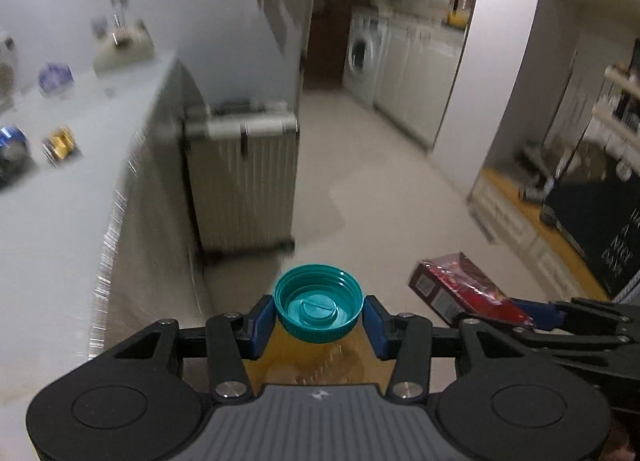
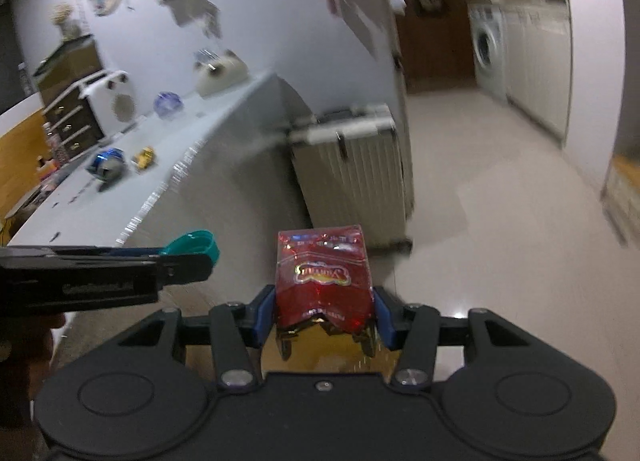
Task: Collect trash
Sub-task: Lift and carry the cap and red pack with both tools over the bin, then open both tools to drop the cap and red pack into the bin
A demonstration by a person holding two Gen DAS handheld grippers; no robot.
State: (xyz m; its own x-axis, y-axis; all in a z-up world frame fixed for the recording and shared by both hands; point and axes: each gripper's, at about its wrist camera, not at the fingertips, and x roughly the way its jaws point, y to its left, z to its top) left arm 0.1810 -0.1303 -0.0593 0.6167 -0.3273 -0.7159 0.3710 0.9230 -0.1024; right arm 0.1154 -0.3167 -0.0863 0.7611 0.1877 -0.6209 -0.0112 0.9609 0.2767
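My left gripper (image 1: 319,315) is shut on a teal screw cap (image 1: 319,303), its hollow side facing up, with both blue pads against its rim. My right gripper (image 2: 325,311) is shut on a red foil box (image 2: 323,277) with torn gold flaps at its near end. From the left wrist view the red box (image 1: 464,293) shows at the lower right, in the other gripper. The right wrist view shows the teal cap (image 2: 196,245) at the left, at the tip of the left gripper. On the white counter (image 1: 60,189) lie a crushed blue can (image 1: 12,149) and a yellow wrapper (image 1: 60,147).
A ribbed pale suitcase (image 1: 244,177) stands on the floor against the counter's end. Beyond it are a washing machine (image 1: 362,57) and white cabinets. A blue crumpled item (image 1: 56,77) and a cream appliance (image 1: 122,47) sit further along the counter. Pale floor (image 1: 380,181) spreads to the right.
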